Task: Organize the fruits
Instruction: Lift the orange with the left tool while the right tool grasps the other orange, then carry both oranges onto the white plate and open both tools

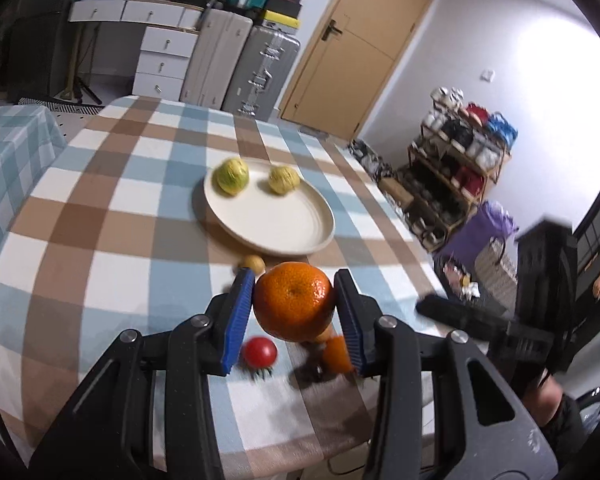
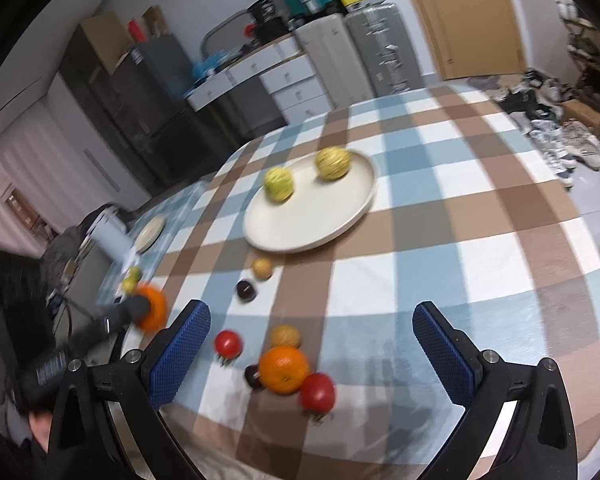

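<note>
My left gripper (image 1: 294, 277) is shut on an orange (image 1: 294, 306), held above the checked tablecloth; the same orange (image 2: 152, 308) shows at the left of the right wrist view. A cream plate (image 1: 276, 224) ahead carries two yellow-green melons (image 1: 231, 177) (image 1: 284, 179). My right gripper (image 2: 312, 312) stands open over loose fruit with nothing between its pads. Below it lie a second orange (image 2: 283, 369), two red tomatoes (image 2: 317, 392) (image 2: 228, 343), a tan fruit (image 2: 285, 336) and a dark plum (image 2: 253, 376).
Nearer the plate (image 2: 300, 224) lie another dark plum (image 2: 245, 290) and a small tan fruit (image 2: 262, 268). A second plate (image 2: 150, 232) sits on a neighbouring table at the left. Suitcases, drawers and a door stand beyond the table's far edge.
</note>
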The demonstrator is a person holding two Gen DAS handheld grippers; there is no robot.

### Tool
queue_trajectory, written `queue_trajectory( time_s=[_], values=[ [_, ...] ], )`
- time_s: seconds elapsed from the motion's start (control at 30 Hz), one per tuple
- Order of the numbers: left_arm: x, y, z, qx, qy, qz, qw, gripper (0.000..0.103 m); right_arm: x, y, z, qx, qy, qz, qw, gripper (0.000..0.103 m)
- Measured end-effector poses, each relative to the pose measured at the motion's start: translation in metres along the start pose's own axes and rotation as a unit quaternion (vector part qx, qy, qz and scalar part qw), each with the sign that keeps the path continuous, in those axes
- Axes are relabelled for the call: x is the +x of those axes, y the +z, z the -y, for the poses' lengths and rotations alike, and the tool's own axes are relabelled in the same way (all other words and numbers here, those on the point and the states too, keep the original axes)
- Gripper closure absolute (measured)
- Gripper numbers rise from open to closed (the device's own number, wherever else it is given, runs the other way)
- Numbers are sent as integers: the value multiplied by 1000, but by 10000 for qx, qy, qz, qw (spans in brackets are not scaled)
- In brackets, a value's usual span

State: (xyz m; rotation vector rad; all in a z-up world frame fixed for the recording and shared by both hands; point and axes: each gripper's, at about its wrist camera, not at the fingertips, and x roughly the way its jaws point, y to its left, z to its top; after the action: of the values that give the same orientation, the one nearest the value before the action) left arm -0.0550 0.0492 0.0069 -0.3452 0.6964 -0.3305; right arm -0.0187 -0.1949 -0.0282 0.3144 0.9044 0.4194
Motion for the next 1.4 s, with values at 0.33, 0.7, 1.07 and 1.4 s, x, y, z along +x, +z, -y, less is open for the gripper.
queue_trajectory(
  time_s=[0.33, 0.7, 1.07, 1.4],
  values=[
    [-10, 12, -22, -238, 82, 192, 9995, 65, 27, -23, -24, -701, 64, -711, 9950, 0],
    [-12, 6, -16, -154, 57, 197, 9997, 65, 59, -40, -38, -1086, -240, -1241, 9860, 13],
    [-10, 5, -16, -158, 51, 173, 9997, 65, 71, -40, -41, -1081, -213, -1381, 9843, 29],
    [-9, 3, -16, -162, 60, 153, 9997, 65, 75, -37, -35, -923, -98, -1412, 9856, 59]
  ],
)
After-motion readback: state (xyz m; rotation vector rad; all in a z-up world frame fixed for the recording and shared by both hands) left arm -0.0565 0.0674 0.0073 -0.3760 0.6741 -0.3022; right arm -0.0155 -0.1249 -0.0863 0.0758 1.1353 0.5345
